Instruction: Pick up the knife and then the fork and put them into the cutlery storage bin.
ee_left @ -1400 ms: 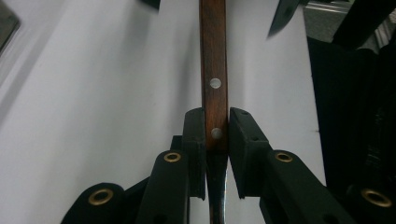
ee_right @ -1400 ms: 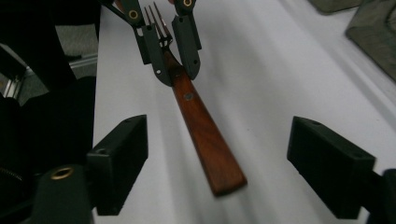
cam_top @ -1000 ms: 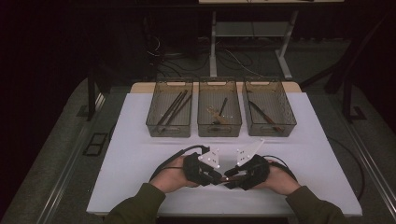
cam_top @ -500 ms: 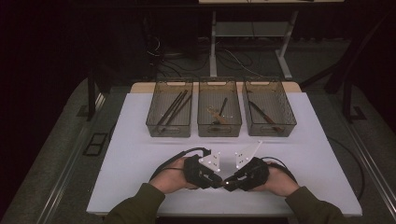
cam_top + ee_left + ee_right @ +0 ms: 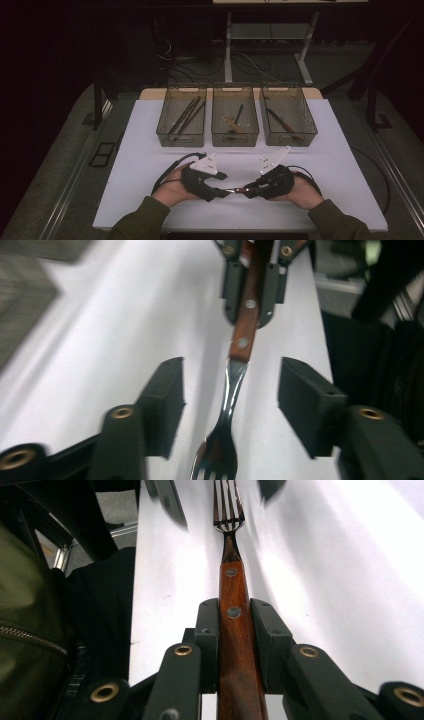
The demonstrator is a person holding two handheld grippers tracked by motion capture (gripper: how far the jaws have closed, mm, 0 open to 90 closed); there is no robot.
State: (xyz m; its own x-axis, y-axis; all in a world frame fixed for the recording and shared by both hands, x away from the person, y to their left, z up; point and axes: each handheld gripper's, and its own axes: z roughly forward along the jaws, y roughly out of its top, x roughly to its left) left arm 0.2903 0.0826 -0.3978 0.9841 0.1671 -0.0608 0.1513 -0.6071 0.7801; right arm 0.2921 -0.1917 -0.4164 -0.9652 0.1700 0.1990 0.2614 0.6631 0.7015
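Two grippers meet low over the white bench (image 5: 150,150), near the front edge. The right gripper (image 5: 235,625) has its jaws clenched on the wooden handle of a fork (image 5: 232,605). The left gripper (image 5: 230,390) has just been opening its jaws; the fork's metal neck lies between them, untouched by either pad.
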